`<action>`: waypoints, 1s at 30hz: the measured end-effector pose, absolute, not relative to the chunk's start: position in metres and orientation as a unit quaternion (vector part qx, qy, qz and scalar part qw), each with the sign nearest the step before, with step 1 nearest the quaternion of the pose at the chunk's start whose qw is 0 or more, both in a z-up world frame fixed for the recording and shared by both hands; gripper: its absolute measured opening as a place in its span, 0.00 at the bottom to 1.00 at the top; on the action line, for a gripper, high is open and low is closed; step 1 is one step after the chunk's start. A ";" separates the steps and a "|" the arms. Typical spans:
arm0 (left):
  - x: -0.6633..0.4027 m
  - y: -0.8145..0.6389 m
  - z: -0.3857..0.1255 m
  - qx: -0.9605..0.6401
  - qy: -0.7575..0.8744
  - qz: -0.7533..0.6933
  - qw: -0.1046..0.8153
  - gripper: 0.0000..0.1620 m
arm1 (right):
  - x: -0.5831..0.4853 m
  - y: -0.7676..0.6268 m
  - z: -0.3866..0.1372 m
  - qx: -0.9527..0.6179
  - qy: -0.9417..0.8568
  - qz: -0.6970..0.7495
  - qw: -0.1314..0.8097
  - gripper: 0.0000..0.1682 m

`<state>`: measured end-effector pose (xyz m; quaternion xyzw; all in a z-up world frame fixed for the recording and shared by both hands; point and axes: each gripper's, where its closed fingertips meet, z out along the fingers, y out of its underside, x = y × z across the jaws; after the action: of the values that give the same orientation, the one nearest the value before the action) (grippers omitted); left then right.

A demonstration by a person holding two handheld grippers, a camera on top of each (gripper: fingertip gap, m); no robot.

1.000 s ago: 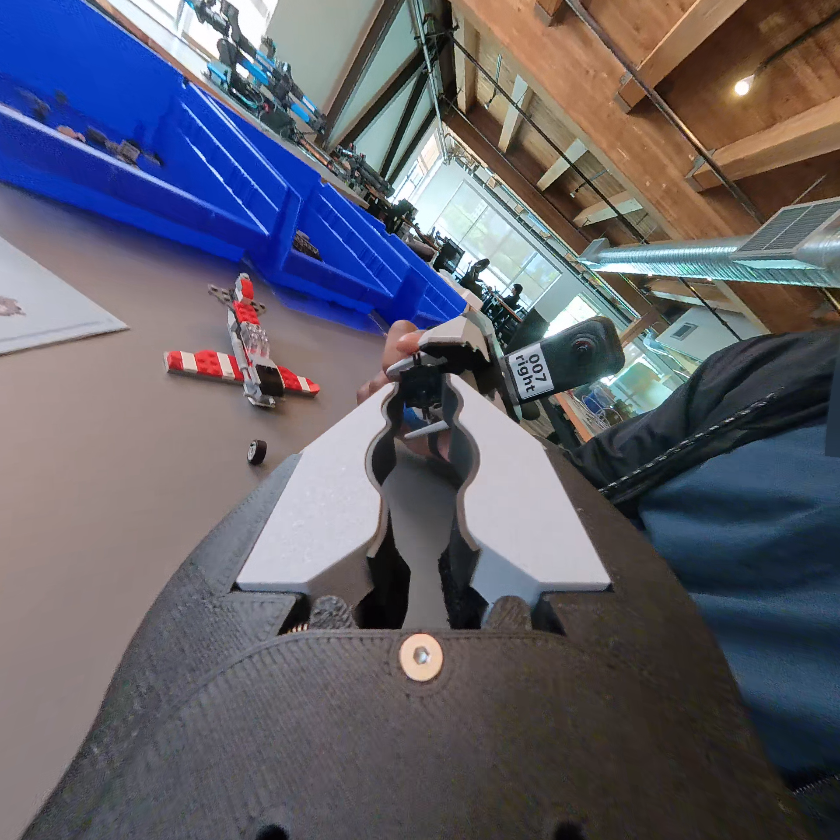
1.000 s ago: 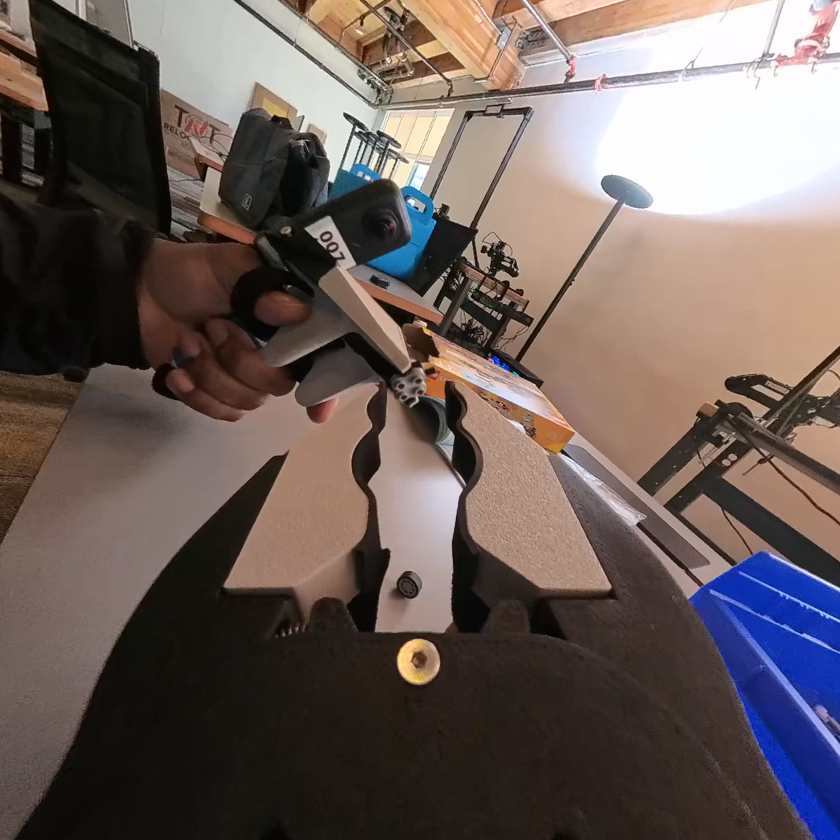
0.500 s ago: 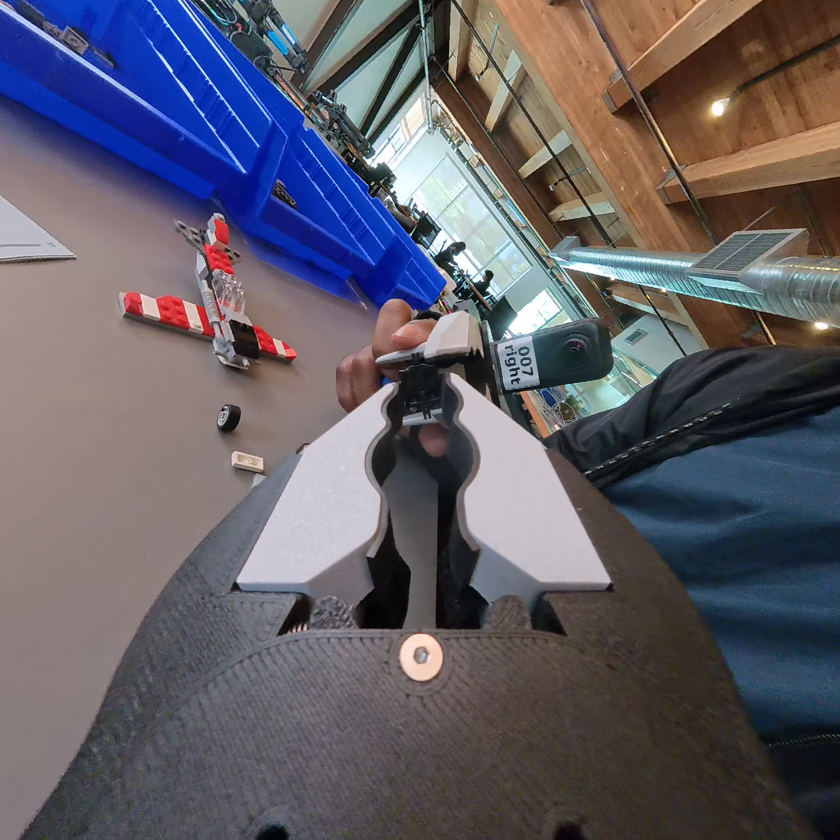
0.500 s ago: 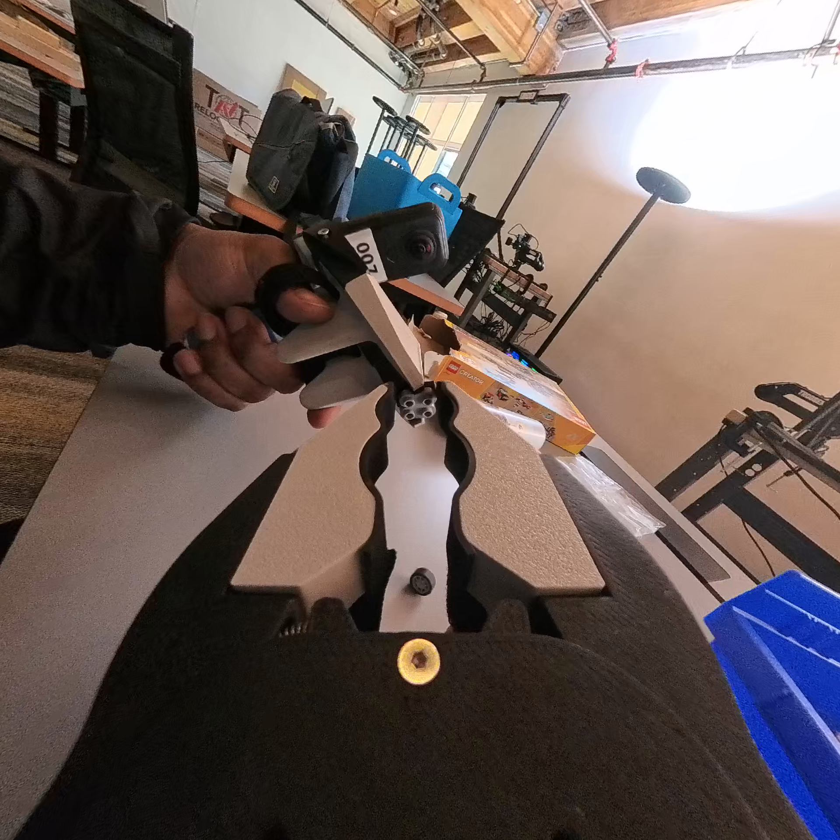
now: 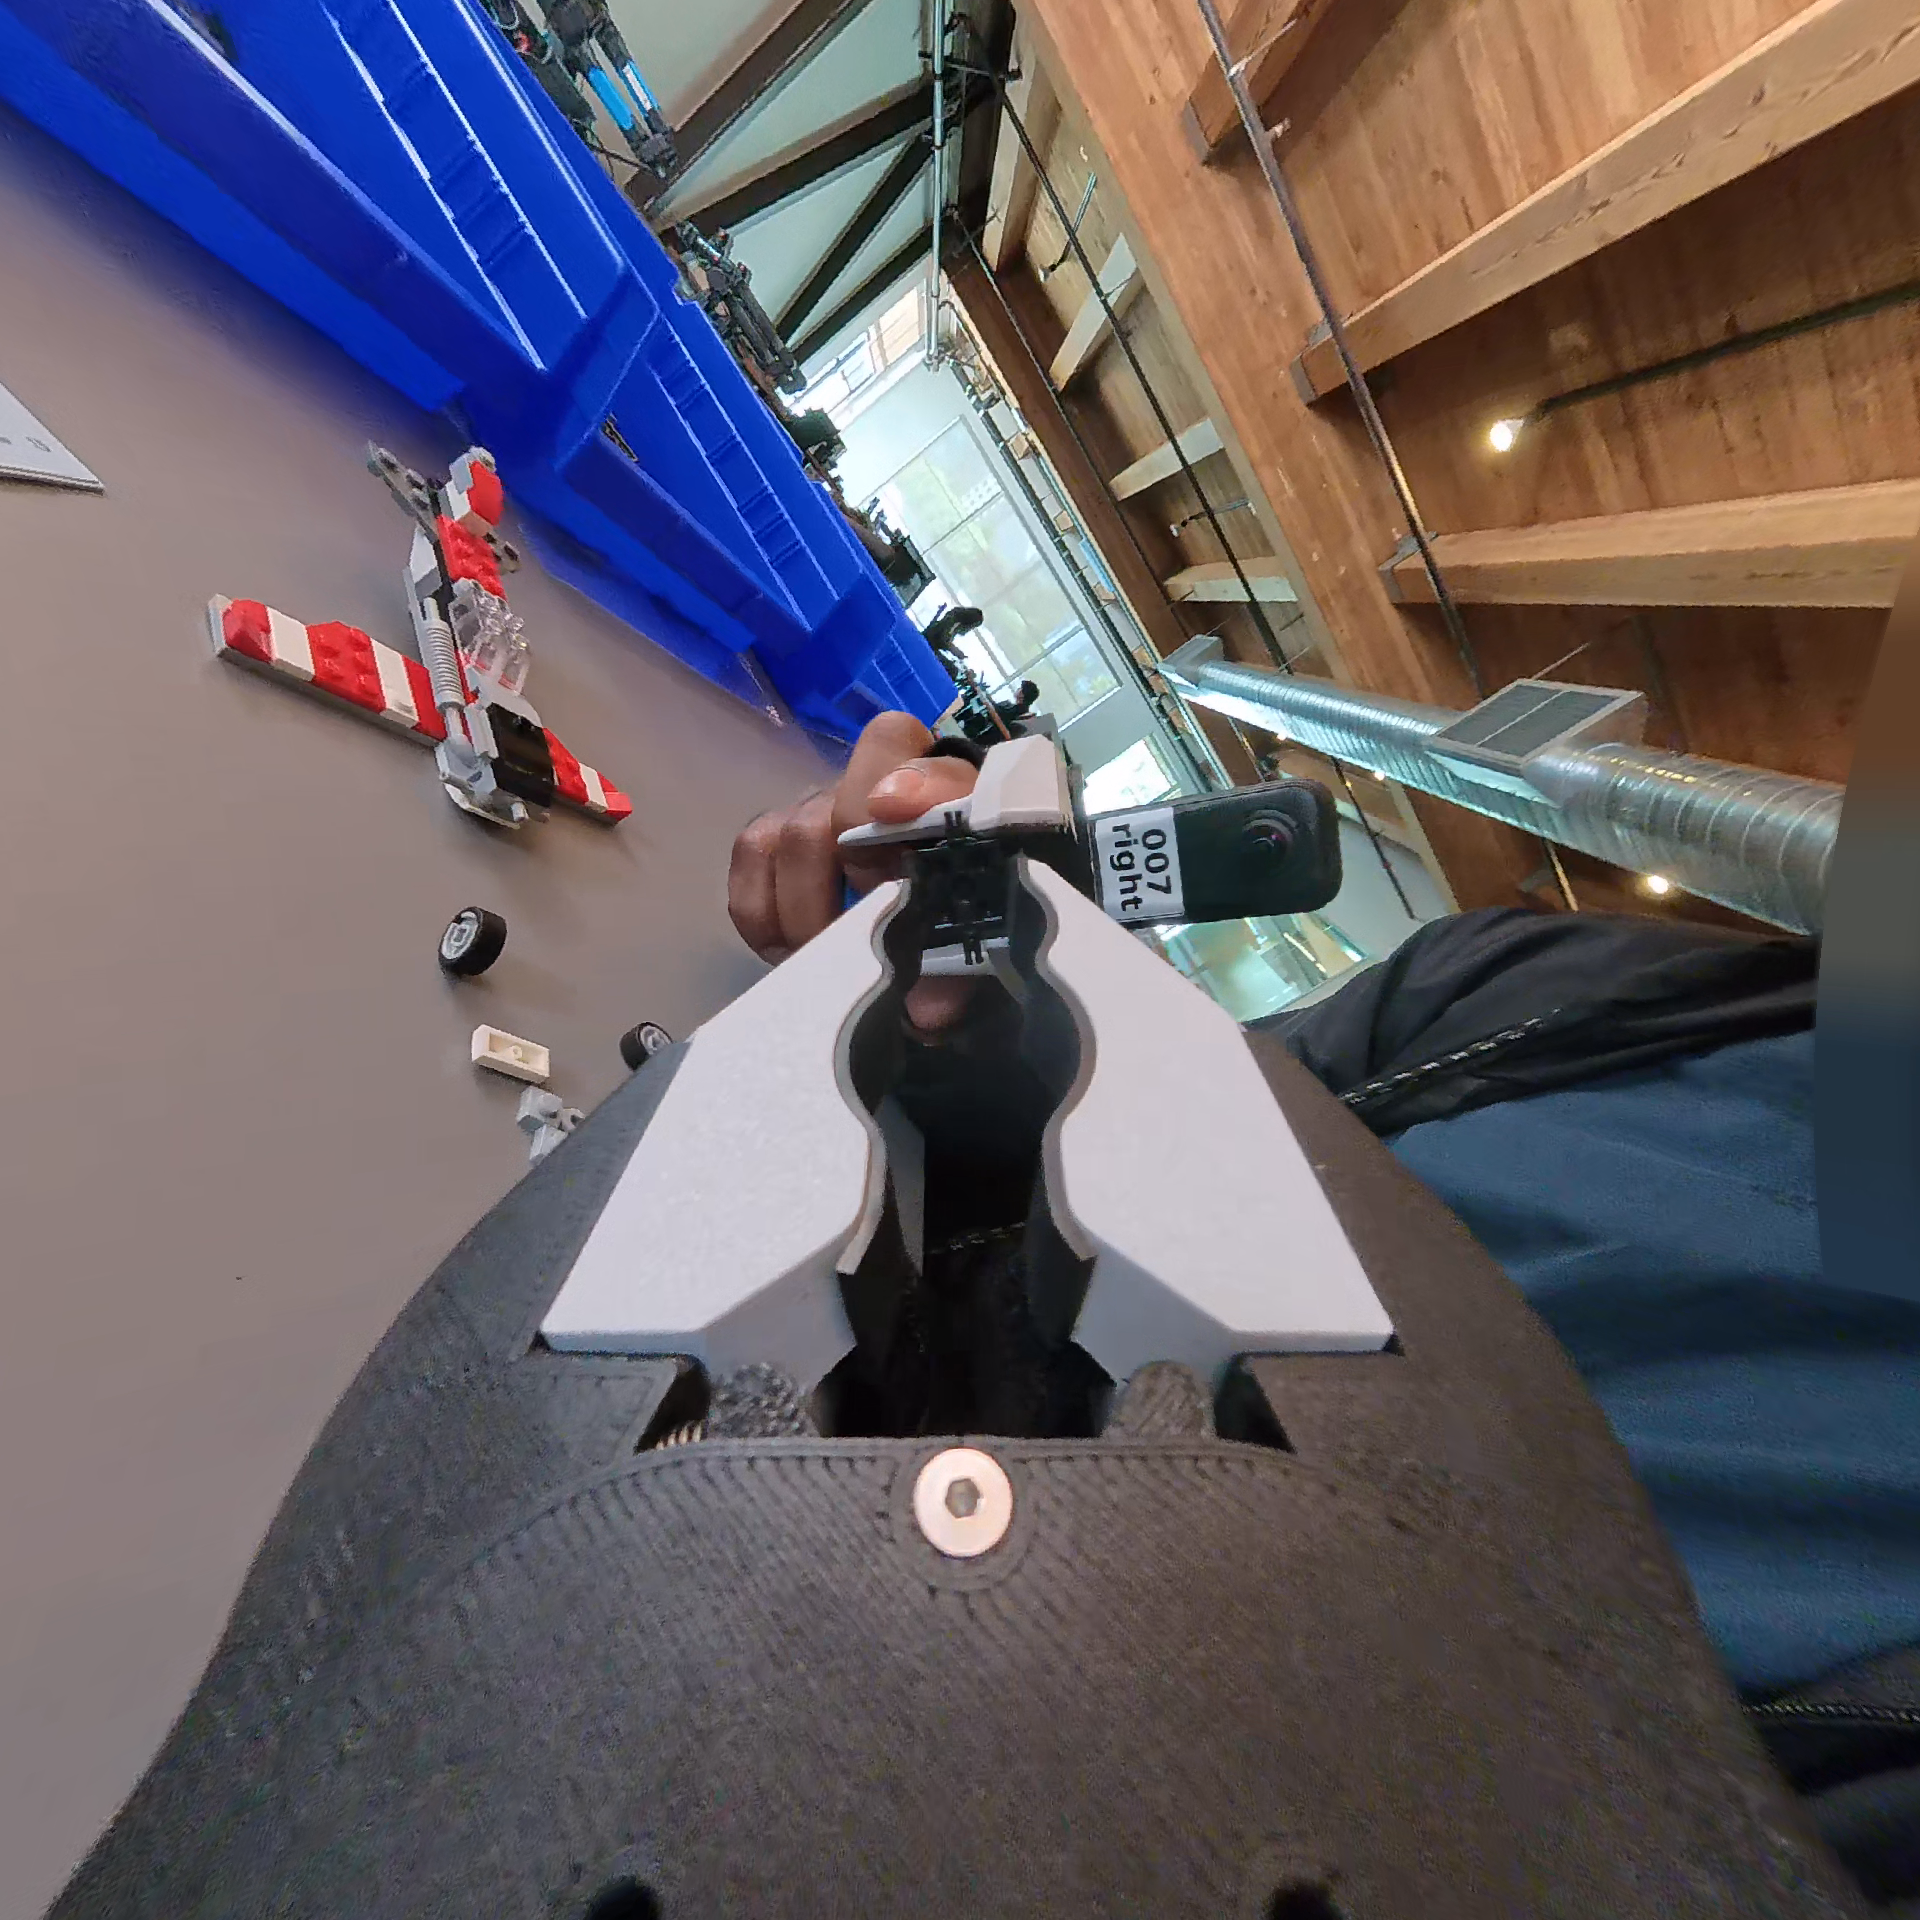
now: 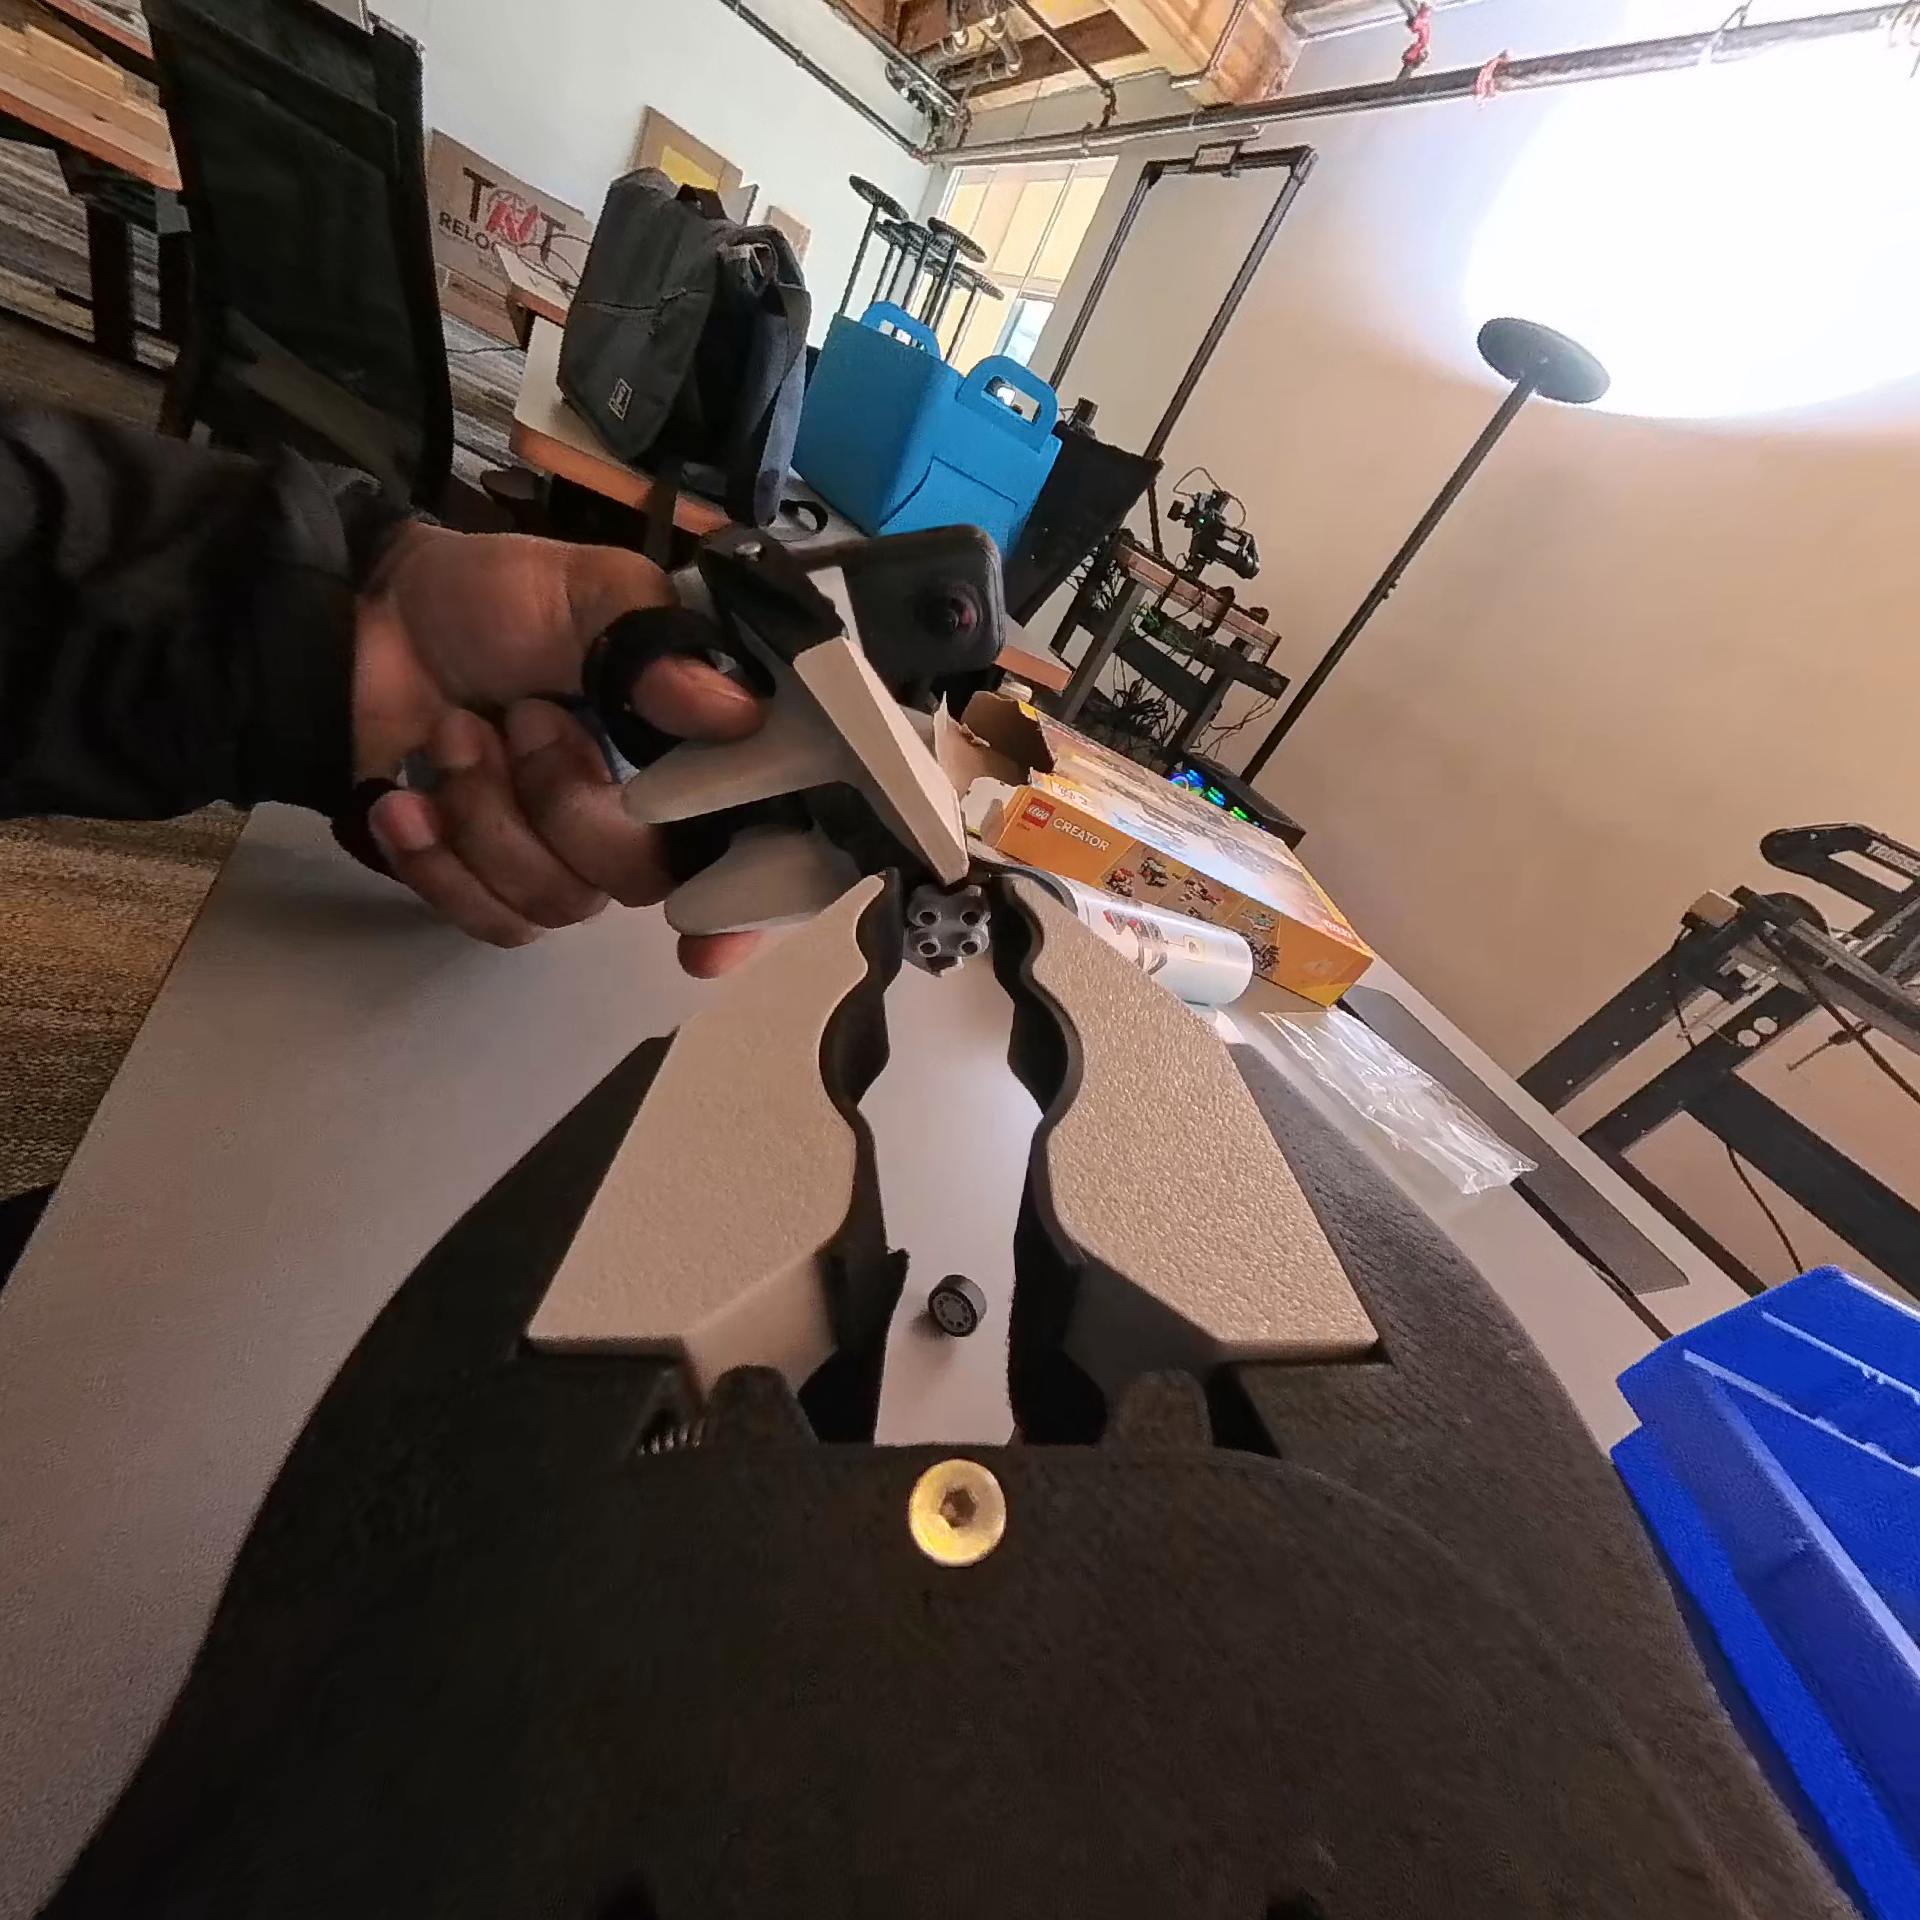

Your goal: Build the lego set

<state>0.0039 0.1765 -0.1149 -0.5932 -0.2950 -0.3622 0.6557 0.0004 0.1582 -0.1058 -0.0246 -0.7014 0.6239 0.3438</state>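
Bench (image 5: pixel 156 1039), near side: we find bare surface open for passage.
Bench, middle: we list the red-and-white plane (image 5: pixel 436 665), two loose wheels (image 5: pixel 473 940), a white plate (image 5: pixel 511 1047) and a grey piece (image 5: pixel 545 1117) as scattered obstacles.
Far edge: we note blue bins (image 5: pixel 499 239) walling it off.
Bench end: we count a yellow box (image 6: pixel 1174 883) and a clear bag (image 6: pixel 1392 1101).
Claw tips: we see both meeting, no gap between.

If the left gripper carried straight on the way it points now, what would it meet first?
Most likely the right gripper: its fingertips sit right at the left gripper tips, around the small grey-black lego piece between them.
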 end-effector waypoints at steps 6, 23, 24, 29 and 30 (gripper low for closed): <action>0.000 0.178 -0.117 -0.584 -0.309 -0.371 0.653 0.10 | -0.002 0.160 -0.107 -0.025 -0.708 0.615 0.348 0.10; -0.006 0.179 -0.119 -0.575 -0.327 -0.368 0.653 0.10 | -0.007 0.164 -0.110 -0.040 -0.715 0.610 0.340 0.10; -0.006 0.179 -0.119 -0.576 -0.326 -0.368 0.653 0.10 | -0.007 0.165 -0.110 -0.039 -0.715 0.611 0.337 0.10; -0.008 0.180 -0.119 -0.571 -0.331 -0.369 0.655 0.10 | -0.009 0.167 -0.111 -0.044 -0.715 0.608 0.342 0.10; -0.009 0.180 -0.119 -0.570 -0.333 -0.367 0.655 0.10 | -0.010 0.167 -0.111 -0.046 -0.716 0.603 0.349 0.10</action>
<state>-0.0086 0.1801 -0.1194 -0.5703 -0.3331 -0.3672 0.6549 -0.0099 0.1670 -0.1111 -0.0461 -0.7159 0.6032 0.3485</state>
